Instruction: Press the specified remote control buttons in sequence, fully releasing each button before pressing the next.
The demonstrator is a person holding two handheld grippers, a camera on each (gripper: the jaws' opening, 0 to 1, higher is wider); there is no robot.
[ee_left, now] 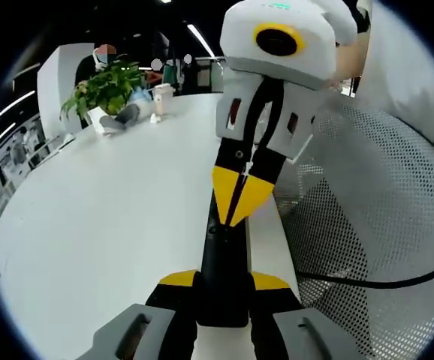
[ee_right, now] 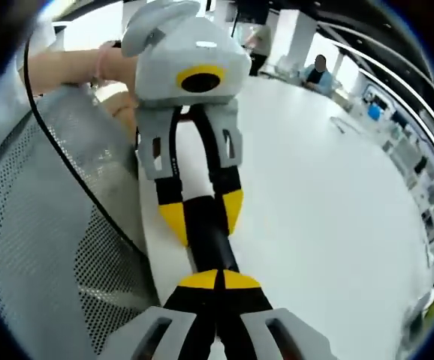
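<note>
Fingers of the left gripper (ee_left: 223, 289) pinch the remote (ee_left: 224, 262) while the right gripper (ee_right: 217, 281), tips together, presses it; sequence progress is unclear.

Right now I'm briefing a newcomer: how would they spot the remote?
Start at the big white table, at its edge beside the grey perforated mesh. There the left claw clamps the remote: a long slim bar, the only black thing between yellow-tipped claws.

Black remote (ee_left: 223, 262); white table (ee_left: 112, 217) — grey perforated mesh chair (ee_left: 382, 225).
</note>
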